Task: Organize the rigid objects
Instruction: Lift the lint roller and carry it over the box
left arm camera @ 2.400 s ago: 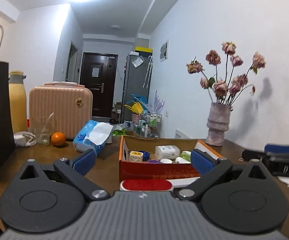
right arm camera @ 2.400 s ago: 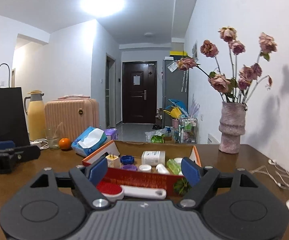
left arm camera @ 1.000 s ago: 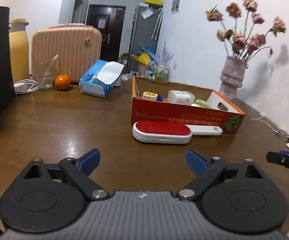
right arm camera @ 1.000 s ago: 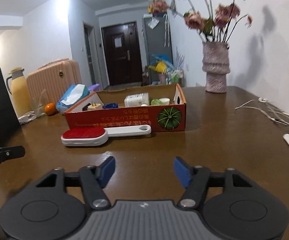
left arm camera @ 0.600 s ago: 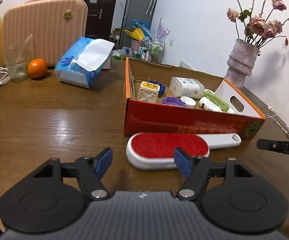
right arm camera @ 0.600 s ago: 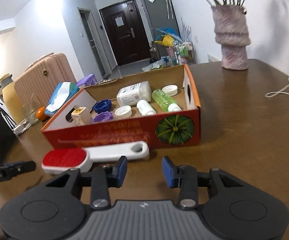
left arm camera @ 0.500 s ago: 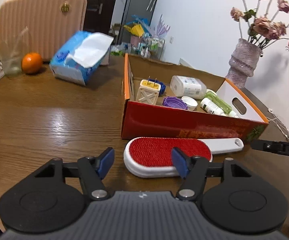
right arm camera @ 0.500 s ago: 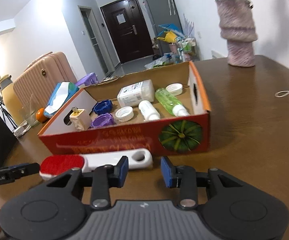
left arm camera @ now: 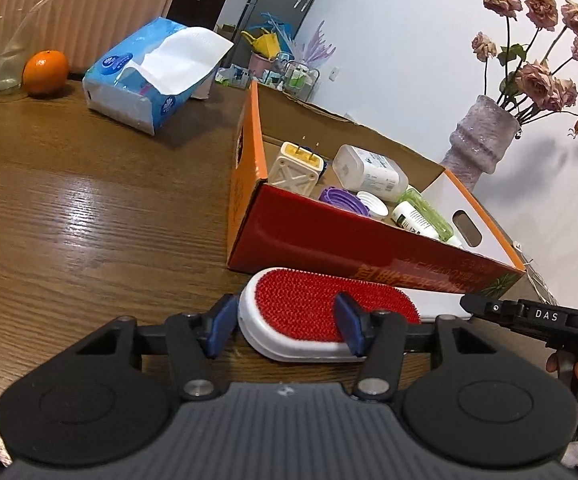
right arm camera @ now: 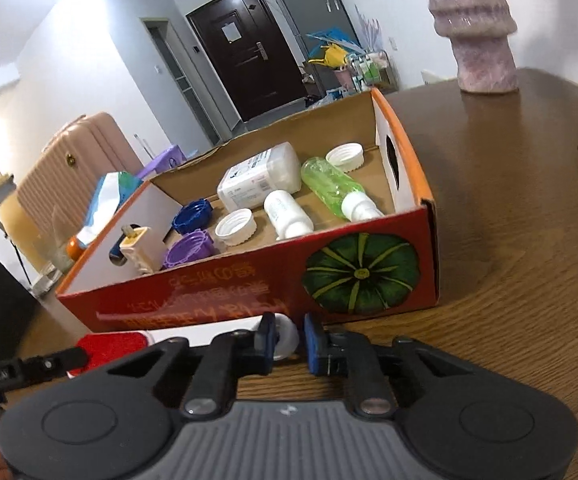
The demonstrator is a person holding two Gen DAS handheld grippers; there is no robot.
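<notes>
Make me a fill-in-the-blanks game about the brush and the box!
The lint brush has ___ bristles.
The brush lies on the table just outside the ___ box.
A green ___ is printed on the box front.
Inside the box lies a clear ___ bottle.

Missing words: red; cardboard; pumpkin; green

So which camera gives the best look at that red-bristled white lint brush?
The left wrist view: the red-bristled white lint brush lies before the red cardboard box, its pad facing up. The right wrist view shows only its white handle and a red sliver.
</notes>
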